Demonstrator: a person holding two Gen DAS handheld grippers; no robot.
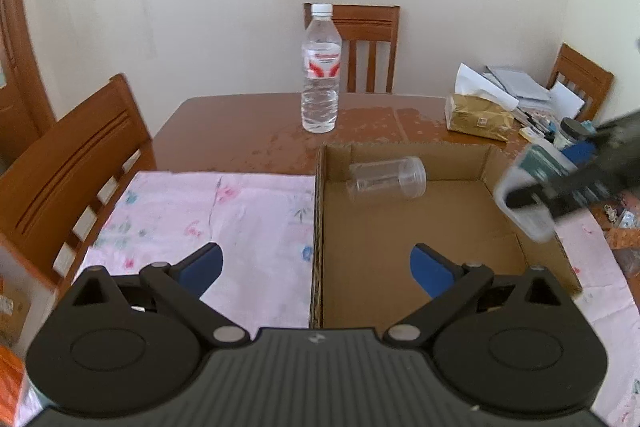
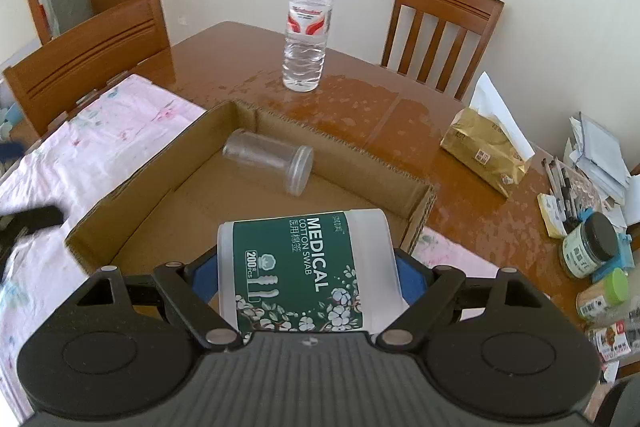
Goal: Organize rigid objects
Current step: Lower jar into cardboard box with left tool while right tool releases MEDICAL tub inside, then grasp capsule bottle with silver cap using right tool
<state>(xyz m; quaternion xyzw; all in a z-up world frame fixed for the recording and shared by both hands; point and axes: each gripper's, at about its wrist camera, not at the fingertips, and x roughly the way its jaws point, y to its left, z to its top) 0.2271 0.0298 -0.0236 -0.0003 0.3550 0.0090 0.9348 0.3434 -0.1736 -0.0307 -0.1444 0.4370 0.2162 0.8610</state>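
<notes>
Two tongs are at work over one cardboard tray (image 2: 352,151). Nearest in the right wrist view, the right tongs (image 2: 308,275) clamp a cotton swab tub (image 2: 304,267) by its sides, the tub lying lengthwise at lower centre of the frame, above the tray's near part. The left tongs (image 1: 316,267) stand wide with nothing between them, at lower centre of their own frame, straddling the tray's left wall where it meets the pink cloth (image 1: 200,211).

Risks, as I judge them: the tub is round and smooth, so let go from a height it may roll along the tray floor and knock the clear jar (image 2: 268,163), which lies on its side against the far wall. It hangs close to the tray's right wall, so a release too far right could drop it on the rim and tip it out onto the desk (image 2: 360,99). Beyond the tray a water bottle (image 2: 306,23) stands upright, well apart.

Only the right view shows the tub's label and the grip on it; in the left view the tub (image 1: 532,187) is a blur at the right edge. The left view alone shows the left tongs gaping.
</notes>
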